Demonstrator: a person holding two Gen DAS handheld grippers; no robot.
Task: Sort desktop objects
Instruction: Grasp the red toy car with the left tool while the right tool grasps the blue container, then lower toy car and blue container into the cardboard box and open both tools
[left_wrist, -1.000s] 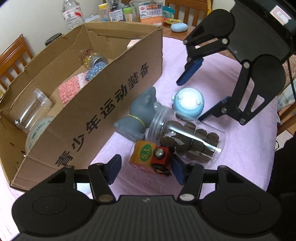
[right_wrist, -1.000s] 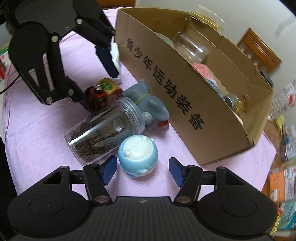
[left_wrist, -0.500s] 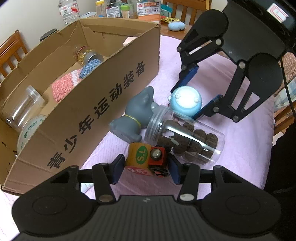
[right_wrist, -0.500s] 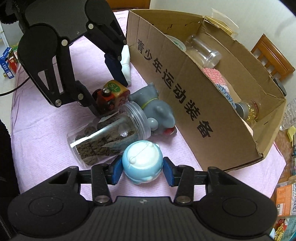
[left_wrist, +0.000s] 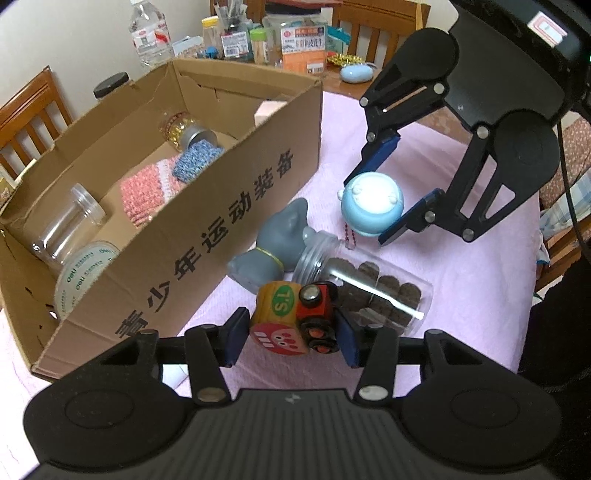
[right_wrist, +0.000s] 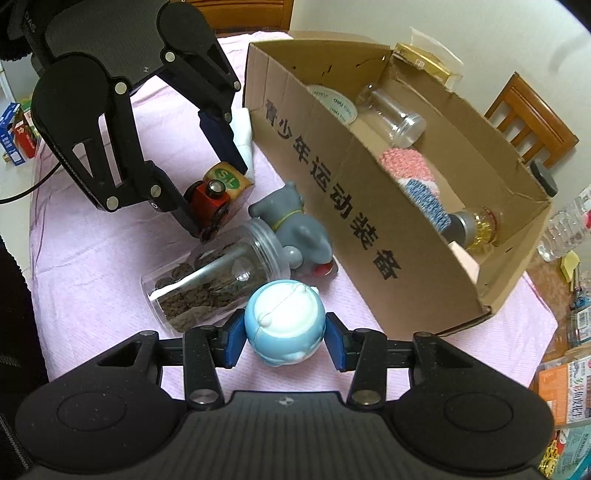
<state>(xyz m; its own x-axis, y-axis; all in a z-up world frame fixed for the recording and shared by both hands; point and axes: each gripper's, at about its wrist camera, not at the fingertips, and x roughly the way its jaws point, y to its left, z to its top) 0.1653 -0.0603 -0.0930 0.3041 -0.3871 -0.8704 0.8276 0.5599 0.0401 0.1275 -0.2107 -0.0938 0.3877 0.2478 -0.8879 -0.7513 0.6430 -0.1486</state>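
Toy train (left_wrist: 295, 317) sits clamped in the left gripper (left_wrist: 291, 334), just beside the snack jar (left_wrist: 365, 291) on the pink-clothed counter (left_wrist: 461, 258). Right gripper (right_wrist: 284, 341) squeezes the blue round figurine (right_wrist: 284, 325), near the cardboard box (right_wrist: 354, 206).

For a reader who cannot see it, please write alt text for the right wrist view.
The right gripper is shut on a round blue and white toy on a pink tablecloth. Beyond it lie a clear jar, a grey figurine and an open cardboard box.

R gripper (right_wrist: 285, 336) clamps blue toy (right_wrist: 284, 326) beside cardboard box (right_wrist: 369, 221).
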